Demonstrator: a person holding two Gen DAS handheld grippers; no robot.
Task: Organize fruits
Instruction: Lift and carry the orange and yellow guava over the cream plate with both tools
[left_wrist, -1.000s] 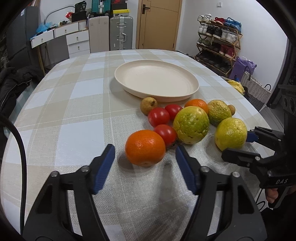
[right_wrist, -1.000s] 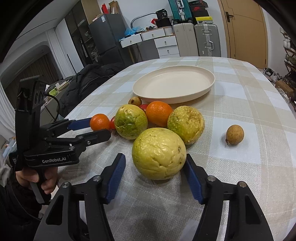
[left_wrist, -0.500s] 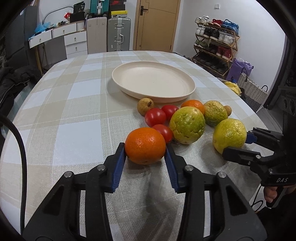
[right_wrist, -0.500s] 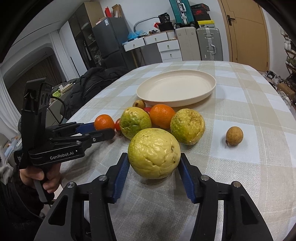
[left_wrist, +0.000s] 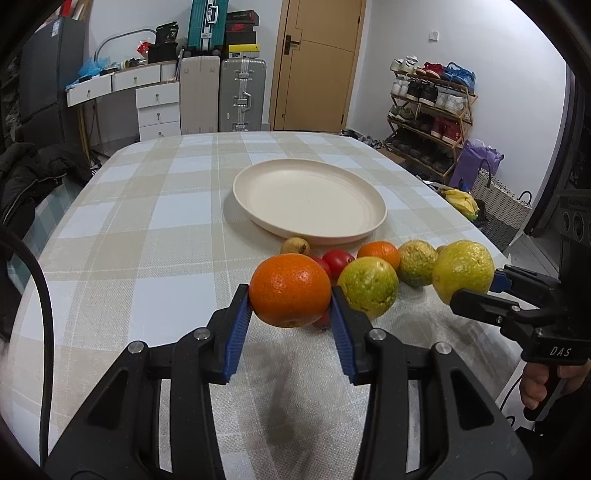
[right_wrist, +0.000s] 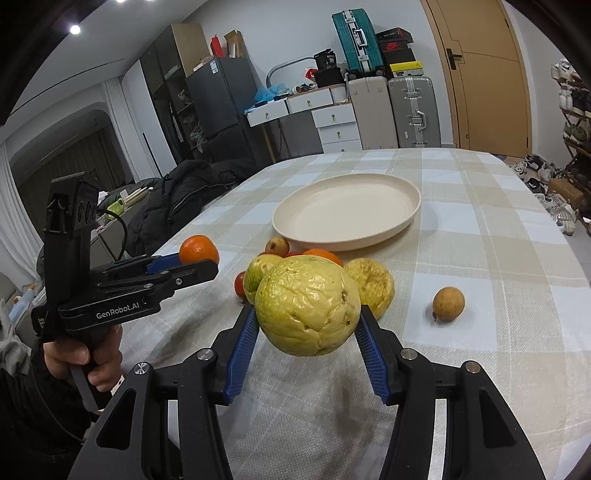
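Above desk (left_wrist: 110, 258): L hand-held gripper (left_wrist: 291, 317) grips orange (left_wrist: 290, 290), R (right_wrist: 308, 332) grips guava (right_wrist: 308, 304); plate (left_wrist: 369, 225) empty, rest unsorted.

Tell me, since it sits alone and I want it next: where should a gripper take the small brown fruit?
Grip the small brown fruit across its round middle, coming from above or the near side. It lies apart from the pile on the tablecloth, so both fingers have room.
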